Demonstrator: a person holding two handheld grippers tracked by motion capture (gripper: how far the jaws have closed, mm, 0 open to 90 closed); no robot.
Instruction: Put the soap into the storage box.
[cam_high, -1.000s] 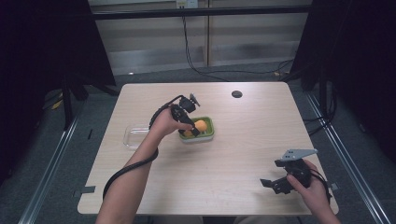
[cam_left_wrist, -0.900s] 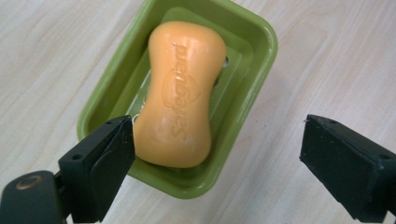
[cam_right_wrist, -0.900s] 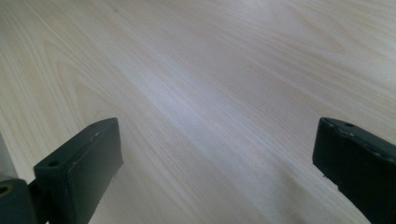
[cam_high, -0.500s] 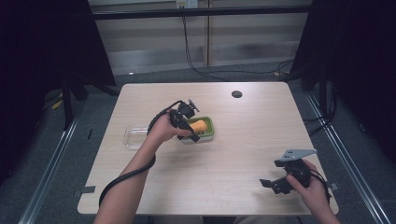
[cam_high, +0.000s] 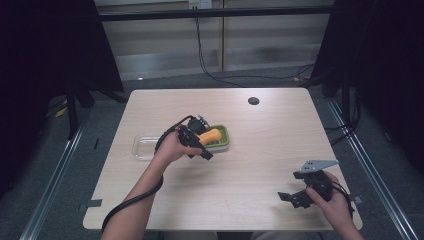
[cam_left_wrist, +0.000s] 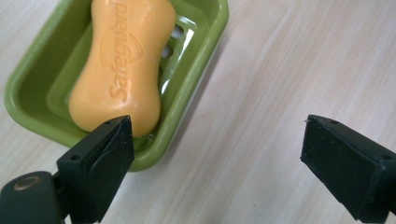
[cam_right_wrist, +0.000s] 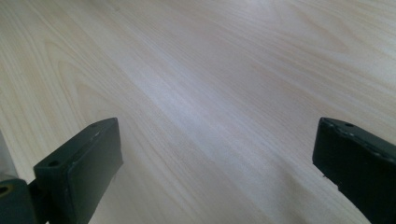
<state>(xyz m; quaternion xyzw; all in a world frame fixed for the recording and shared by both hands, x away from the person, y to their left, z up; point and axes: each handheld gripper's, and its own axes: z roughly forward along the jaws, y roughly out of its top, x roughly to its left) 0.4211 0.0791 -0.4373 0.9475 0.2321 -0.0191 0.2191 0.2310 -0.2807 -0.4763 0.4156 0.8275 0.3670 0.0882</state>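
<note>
Orange soap bar (cam_left_wrist: 120, 65) lying in green dish (cam_left_wrist: 194, 88); clear tray (cam_high: 142, 146) beside.

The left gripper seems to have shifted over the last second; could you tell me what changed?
The left gripper drew back from above the green soap dish toward the person, jaws open and empty. The orange soap stayed in the dish; the clear lid and the right gripper stayed put.

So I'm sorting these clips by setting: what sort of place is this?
Probably a lab or recording workspace, not a home: a bare wooden table stands inside dark curtains, with cables on the floor. Only a soap dish, soap and a clear lid sit on it.
</note>
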